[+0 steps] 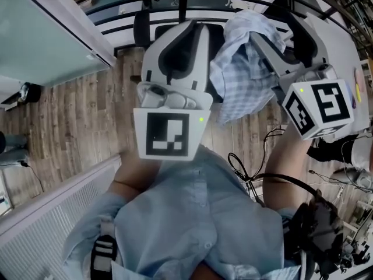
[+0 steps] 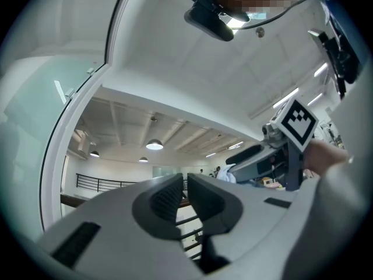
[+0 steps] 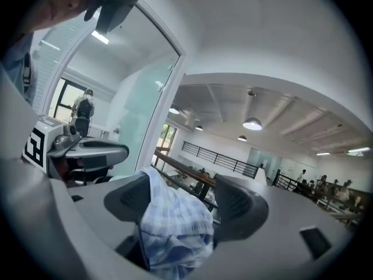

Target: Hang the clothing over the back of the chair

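Between spread jaws of the right gripper [image 3: 184, 184] sags checked clothing [image 3: 175, 223]; left gripper [image 2: 185, 184] closed.

Clothing [image 3: 175, 226] lower end cut off at right gripper view's bottom edge — distant people [image 3: 303, 177] too small to tell.

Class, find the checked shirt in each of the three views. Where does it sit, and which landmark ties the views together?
Head view: checked shirt, upper right of centre, hanging in a bunch.
Left gripper view: probably the small pale scrap just right of centre.
Right gripper view: lower centre, between the open jaws.
Shared landmark: the black railing.
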`<state>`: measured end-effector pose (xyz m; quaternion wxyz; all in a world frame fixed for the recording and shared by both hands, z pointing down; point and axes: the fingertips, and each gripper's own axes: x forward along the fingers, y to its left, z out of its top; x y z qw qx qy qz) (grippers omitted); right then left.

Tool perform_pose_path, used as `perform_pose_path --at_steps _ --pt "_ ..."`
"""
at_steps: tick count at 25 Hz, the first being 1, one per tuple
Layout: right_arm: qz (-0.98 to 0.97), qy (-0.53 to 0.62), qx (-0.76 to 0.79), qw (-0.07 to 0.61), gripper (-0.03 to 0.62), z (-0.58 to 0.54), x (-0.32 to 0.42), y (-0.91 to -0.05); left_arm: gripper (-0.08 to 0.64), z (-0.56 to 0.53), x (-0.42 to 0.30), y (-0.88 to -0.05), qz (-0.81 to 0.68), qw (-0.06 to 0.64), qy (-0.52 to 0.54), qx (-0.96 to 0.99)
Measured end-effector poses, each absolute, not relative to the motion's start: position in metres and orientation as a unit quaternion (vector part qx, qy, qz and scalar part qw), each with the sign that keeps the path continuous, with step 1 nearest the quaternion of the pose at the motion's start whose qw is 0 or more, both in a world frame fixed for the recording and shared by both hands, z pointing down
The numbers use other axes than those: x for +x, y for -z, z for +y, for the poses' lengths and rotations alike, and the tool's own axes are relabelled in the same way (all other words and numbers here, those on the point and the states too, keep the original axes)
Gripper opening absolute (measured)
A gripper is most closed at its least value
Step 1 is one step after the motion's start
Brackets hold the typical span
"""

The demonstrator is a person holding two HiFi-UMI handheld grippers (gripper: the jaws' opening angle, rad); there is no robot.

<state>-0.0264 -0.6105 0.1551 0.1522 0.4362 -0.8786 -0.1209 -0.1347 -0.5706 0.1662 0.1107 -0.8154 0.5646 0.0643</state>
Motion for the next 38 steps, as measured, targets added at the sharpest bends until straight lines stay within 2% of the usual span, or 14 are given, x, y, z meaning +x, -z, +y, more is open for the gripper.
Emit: perform_pose_path --at_steps 3,5,10,24,26,29,31,38 --pt "-0.867 0.142 0.421 0.225 0.348 -0.605 -0.028 -0.175 0.029 -0.563 -0.132 -0.167 0.567 0.115 -0.065 -0.813" --pt "-0.87 0.147 0.409 0.232 0.348 -0.597 -0.031 -0.178 0.029 -0.558 -0.131 -0.168 0.567 0.114 -0.066 -0.813" --pt "-0.892 0.114 0.416 0.13 0.348 -0.582 -0.02 -0.158 0.029 -0.551 -0.13 -0.169 0.567 0.11 -0.066 -0.813" --pt "-0.892 0.07 0.445 0.034 0.343 -0.523 0.029 -0.184 0.029 -0.505 -0.095 -0.184 0.596 0.105 -0.054 -0.794" --pt "-0.891 0.075 0.447 0.015 0.304 -0.508 0.032 -0.184 0.029 -0.492 -0.087 -0.185 0.598 0.107 -0.051 -0.793" --pt "-0.896 0.083 0.435 -0.029 0.137 -0.485 0.025 -0.182 0.029 -0.477 -0.08 -0.187 0.603 0.112 -0.05 -0.789" --pt "-0.892 0.095 0.439 -0.047 0.063 -0.473 0.019 -0.18 0.029 -0.47 -0.075 -0.187 0.603 0.112 -0.054 -0.788" --pt "-0.866 0.123 0.477 -0.079 0.019 -0.449 0.016 -0.171 0.029 -0.447 -0.064 -0.179 0.601 0.129 -0.072 -0.786"
